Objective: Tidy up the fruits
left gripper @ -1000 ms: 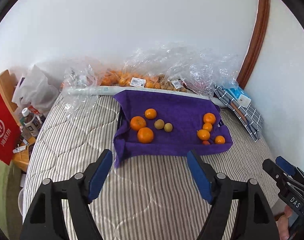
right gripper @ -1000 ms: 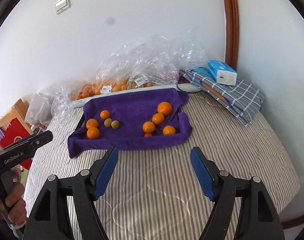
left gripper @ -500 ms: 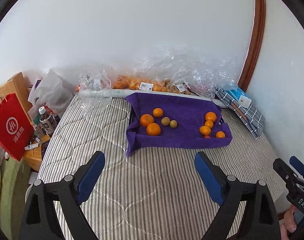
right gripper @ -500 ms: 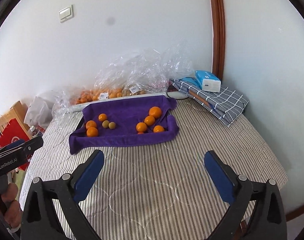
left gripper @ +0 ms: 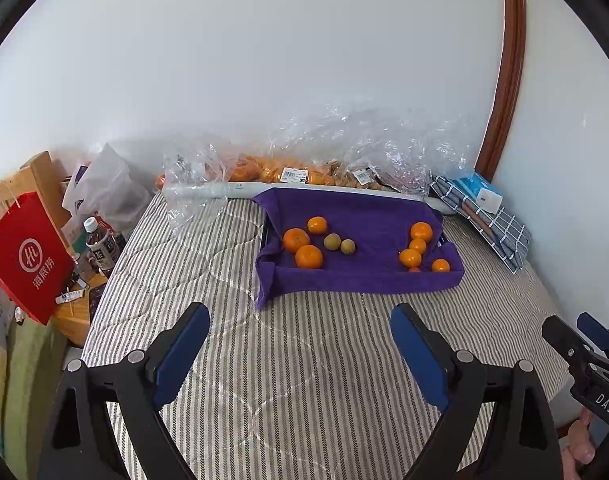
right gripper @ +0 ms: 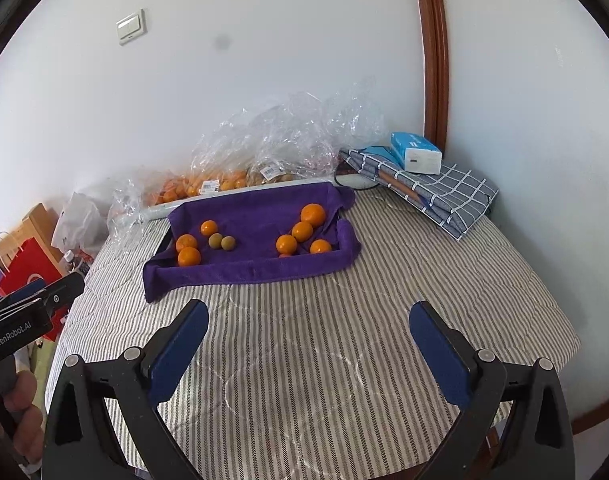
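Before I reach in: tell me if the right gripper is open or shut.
Open: the right gripper has its blue pads spread wide apart, nothing between them.

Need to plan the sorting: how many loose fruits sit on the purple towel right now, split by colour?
Round orange citrus fruits: 8, one small and half hidden at the purple towel's front fold
Small round yellow-green fruits: 2
Total: 10
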